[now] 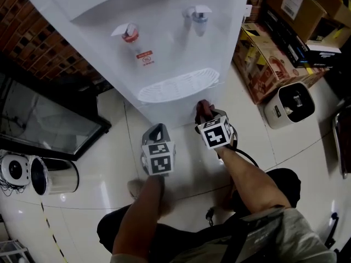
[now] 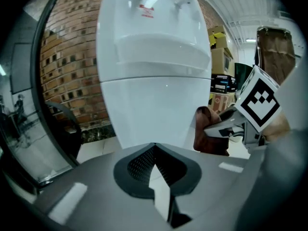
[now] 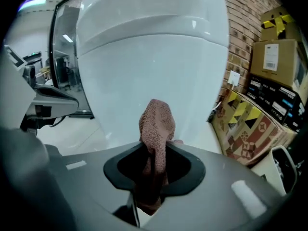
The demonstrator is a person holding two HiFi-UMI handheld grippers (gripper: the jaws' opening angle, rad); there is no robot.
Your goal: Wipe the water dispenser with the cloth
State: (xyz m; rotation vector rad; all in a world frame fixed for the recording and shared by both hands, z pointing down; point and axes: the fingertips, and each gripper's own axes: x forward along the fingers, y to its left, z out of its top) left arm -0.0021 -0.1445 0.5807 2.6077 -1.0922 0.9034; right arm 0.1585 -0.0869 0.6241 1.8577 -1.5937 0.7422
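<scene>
White plastic fills the head view: the water dispenser (image 1: 164,48) stands on the tiled floor, with two taps and a drip tray on its front. The right gripper (image 1: 207,114) is at the lower front panel just under the tray, clenched on a reddish-brown cloth (image 1: 203,106). The left gripper (image 1: 158,129) hangs just beside it over the floor. In the left gripper view its tips (image 2: 154,147) meet with nothing between them, so it is closed and empty. The dispenser (image 2: 154,81) rises ahead and the cloth (image 2: 208,129) shows at the right. In the right gripper view the cloth (image 3: 156,124) stands up out of the jaws, pinched in a fold. Its top is close against the white front (image 3: 154,57), though I cannot tell whether it presses there. No streak or wet patch marks a finished area, so wiping seems to be at the lower panel, with the tray, taps and upper front apparently left to do.
</scene>
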